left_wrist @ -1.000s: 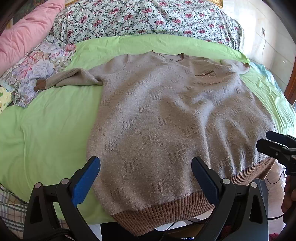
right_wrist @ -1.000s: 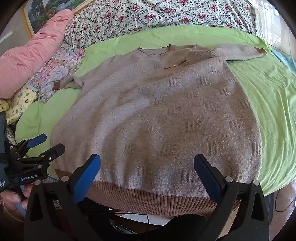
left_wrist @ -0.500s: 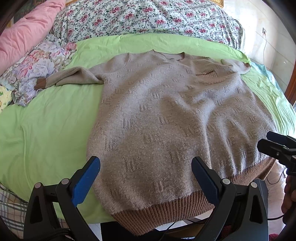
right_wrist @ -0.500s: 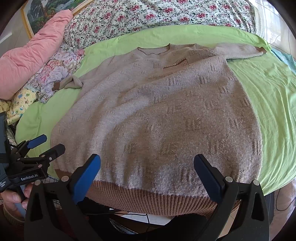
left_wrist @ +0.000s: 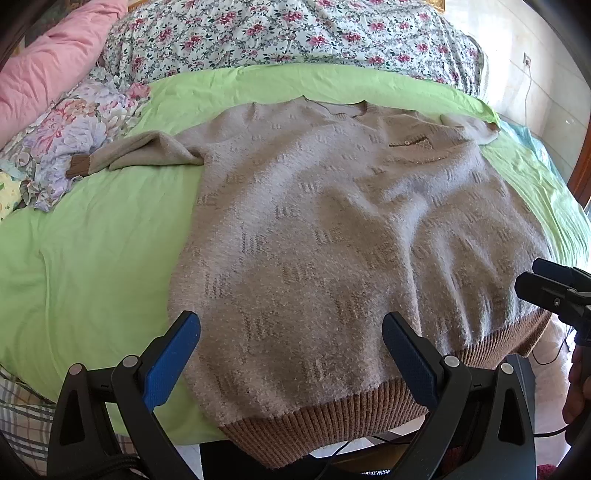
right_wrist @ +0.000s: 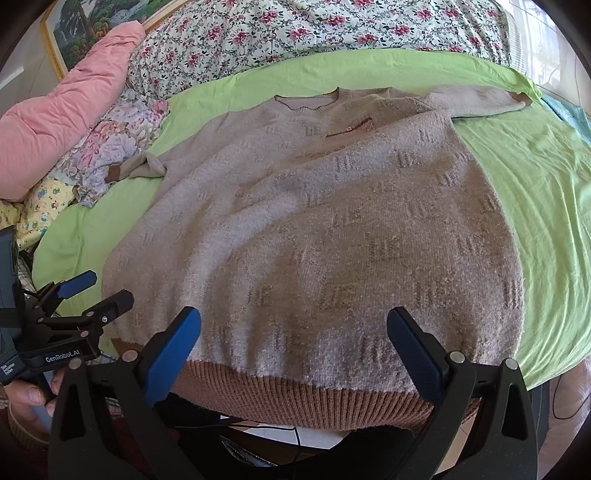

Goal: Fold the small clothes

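Note:
A beige knitted sweater (left_wrist: 332,229) with a brown ribbed hem lies flat, front up, on a green bed sheet (left_wrist: 92,251); it also shows in the right wrist view (right_wrist: 314,229). Its hem hangs over the near bed edge. One sleeve (left_wrist: 140,153) stretches left, the other (right_wrist: 476,101) right. My left gripper (left_wrist: 291,332) is open and empty just above the hem's left part. My right gripper (right_wrist: 295,328) is open and empty above the hem's right part; it also shows in the left wrist view (left_wrist: 550,284).
A floral duvet (left_wrist: 295,33) and a pink pillow (left_wrist: 48,70) lie at the head of the bed. Floral and yellow printed clothes (left_wrist: 62,136) are piled at the left. Cables (right_wrist: 295,439) run on the floor below the hem.
Both grippers stay open and nearly still. The sweater has not visibly moved.

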Demonstrator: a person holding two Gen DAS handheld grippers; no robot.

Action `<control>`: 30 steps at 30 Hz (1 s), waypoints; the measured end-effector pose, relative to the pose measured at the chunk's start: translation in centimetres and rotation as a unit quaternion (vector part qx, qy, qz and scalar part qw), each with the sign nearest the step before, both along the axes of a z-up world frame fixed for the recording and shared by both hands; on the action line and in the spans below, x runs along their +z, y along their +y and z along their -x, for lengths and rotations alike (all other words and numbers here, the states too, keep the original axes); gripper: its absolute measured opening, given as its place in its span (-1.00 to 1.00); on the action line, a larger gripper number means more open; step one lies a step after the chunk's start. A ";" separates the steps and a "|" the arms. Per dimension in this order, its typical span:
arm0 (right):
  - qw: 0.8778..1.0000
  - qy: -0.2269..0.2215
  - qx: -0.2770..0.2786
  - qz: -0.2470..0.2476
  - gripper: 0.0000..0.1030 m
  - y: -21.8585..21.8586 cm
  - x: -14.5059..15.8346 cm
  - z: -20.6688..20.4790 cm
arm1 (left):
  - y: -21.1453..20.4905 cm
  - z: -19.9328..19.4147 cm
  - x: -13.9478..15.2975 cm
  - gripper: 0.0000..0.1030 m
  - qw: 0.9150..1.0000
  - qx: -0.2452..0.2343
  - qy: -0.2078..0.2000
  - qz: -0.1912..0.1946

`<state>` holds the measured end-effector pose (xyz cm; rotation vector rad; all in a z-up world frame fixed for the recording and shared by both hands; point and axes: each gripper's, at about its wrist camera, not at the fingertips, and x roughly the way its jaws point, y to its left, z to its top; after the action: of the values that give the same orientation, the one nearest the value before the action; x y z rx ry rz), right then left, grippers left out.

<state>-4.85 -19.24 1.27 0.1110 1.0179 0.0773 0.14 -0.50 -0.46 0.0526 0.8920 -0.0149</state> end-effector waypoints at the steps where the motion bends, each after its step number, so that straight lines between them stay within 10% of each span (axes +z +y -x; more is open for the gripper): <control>1: 1.000 -0.001 0.000 0.000 0.95 0.0 0.0 0.0 | 0.0 0.0 0.0 0.93 1.000 0.000 -0.005 0.001; 30: 0.993 -0.082 -0.083 -0.027 0.95 -11.2 3.9 -6.2 | 0.1 -7.5 1.8 0.93 1.000 -0.002 -0.005 -0.002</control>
<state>1.35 -30.45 5.18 0.2351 0.8396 -0.0369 7.67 -0.38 1.37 0.0583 0.8821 -0.0173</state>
